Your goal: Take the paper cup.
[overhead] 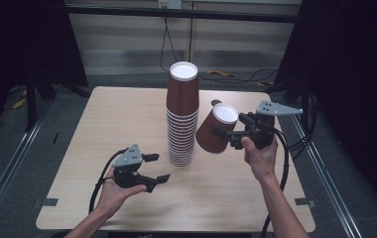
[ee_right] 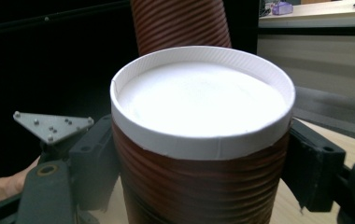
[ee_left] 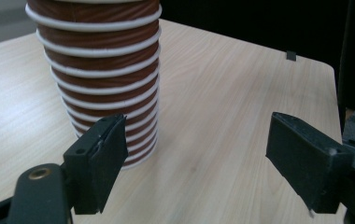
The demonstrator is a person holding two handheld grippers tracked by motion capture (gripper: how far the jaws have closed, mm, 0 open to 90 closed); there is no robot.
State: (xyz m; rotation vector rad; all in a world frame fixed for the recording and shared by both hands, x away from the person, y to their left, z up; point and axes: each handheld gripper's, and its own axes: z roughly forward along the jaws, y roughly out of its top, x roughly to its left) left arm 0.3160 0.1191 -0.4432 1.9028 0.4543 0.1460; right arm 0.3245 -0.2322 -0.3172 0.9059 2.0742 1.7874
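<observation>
A tall stack of upside-down brown ribbed paper cups (overhead: 181, 119) stands mid-table; its lower part (ee_left: 96, 70) rises just left of my left gripper's jaws. My left gripper (overhead: 157, 167) sits low over the table, left of the stack's base, open with nothing between its jaws (ee_left: 199, 163). My right gripper (overhead: 226, 136) is shut on a single brown cup (overhead: 216, 130), held tilted above the table right of the stack, white base up. In the right gripper view that cup (ee_right: 199, 102) sits between both black jaws (ee_right: 199, 172), with the stack (ee_right: 180, 23) behind it.
The wooden table (overhead: 127, 114) has bare room to the left and at the front. Black frame posts (overhead: 30, 94) stand off the left corner, and cables (overhead: 236, 77) lie on the floor beyond the far edge. The left gripper's grey plate (ee_right: 49, 125) shows beside the held cup.
</observation>
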